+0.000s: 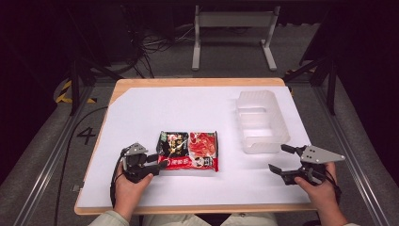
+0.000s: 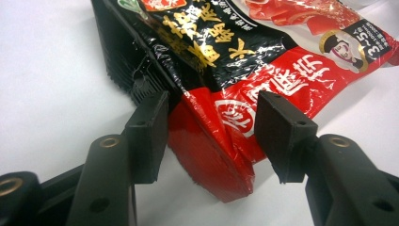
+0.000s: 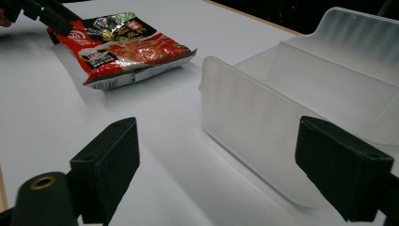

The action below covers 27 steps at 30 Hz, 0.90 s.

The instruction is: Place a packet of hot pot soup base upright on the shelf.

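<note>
1. A red-and-black noodle packet lies flat at centre frame in the high view, on the white sheet covering the table.

2. The left tool, held in the person's left hand at lower left of the high view, sits at the packet's lower-left corner.

3. In the left gripper view, that corner of the noodle packet lies between the two black jaws. The left pad touches the crinkled black edge; the right pad stands just beside the red film. The jaws are half open around the corner, and a firm pinch cannot be made out.

4. The right tool, in the right hand at lower right of the high view, rests with its jaws spread wide and nothing between them.

5. A clear plastic bin stands at upper right of the sheet, just beyond the right tool and well apart from the packet.

6. In the right gripper view the clear plastic bin rises at right, between and beyond the open jaws, with the noodle packet at upper left.
</note>
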Each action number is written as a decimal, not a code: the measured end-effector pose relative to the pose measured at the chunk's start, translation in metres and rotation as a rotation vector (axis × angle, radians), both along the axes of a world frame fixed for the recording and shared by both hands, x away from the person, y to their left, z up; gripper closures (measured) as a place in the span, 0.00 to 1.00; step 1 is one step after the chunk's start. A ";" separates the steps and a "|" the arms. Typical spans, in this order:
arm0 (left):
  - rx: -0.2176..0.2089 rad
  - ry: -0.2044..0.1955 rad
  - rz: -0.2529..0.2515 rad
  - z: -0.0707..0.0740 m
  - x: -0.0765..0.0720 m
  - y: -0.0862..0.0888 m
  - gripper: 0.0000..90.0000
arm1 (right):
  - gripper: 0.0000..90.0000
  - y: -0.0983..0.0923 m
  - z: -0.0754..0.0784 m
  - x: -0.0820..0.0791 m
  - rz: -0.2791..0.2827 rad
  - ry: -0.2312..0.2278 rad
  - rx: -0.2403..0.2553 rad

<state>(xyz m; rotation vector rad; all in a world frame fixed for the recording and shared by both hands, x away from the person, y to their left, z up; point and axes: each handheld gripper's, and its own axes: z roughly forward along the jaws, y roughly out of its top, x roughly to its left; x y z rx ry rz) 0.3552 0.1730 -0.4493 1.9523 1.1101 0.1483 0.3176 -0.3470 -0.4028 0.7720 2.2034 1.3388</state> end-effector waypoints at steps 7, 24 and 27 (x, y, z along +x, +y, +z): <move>-0.009 0.012 0.000 -0.002 0.003 -0.001 0.56 | 0.16 0.001 0.000 0.000 0.005 -0.001 0.000; -0.048 0.050 0.054 -0.008 0.002 -0.007 0.70 | 0.16 0.001 0.000 0.000 0.004 -0.001 -0.004; -0.034 0.043 0.063 -0.008 0.001 -0.008 0.73 | 0.15 0.001 0.000 0.000 0.003 -0.001 -0.005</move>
